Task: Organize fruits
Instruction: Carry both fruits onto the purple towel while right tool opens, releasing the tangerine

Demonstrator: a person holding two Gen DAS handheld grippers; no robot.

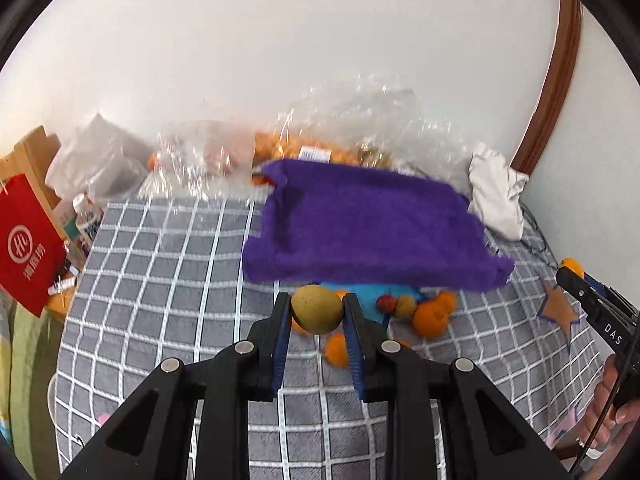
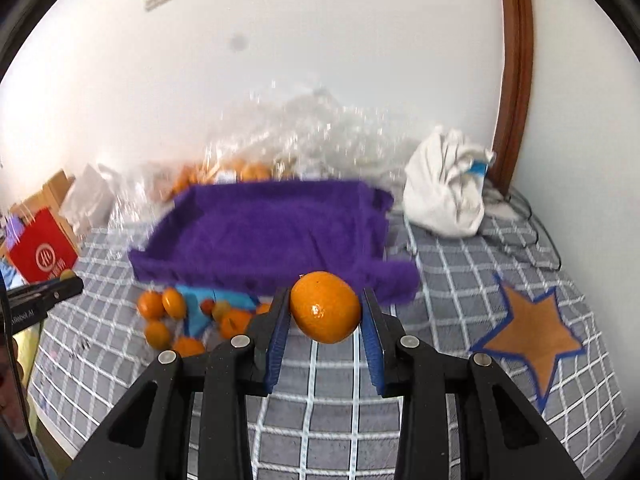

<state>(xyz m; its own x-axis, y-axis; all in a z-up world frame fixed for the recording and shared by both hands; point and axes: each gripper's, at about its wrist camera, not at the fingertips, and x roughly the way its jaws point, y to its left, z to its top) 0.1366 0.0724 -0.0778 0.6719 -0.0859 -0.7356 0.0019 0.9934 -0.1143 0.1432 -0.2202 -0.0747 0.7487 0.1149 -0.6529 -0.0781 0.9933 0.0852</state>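
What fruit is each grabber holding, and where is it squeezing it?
The left gripper squeezes a yellow-green fruit on its two sides. The right gripper holds an orange by its sides too.

Left claw (image 1: 317, 309) clamped, right claw (image 2: 325, 307) clamped, both raised

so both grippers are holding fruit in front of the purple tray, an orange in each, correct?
Not quite. The right gripper holds an orange, but the left gripper holds a yellow-green fruit, as the left wrist view shows. Both are in front of the purple tray.
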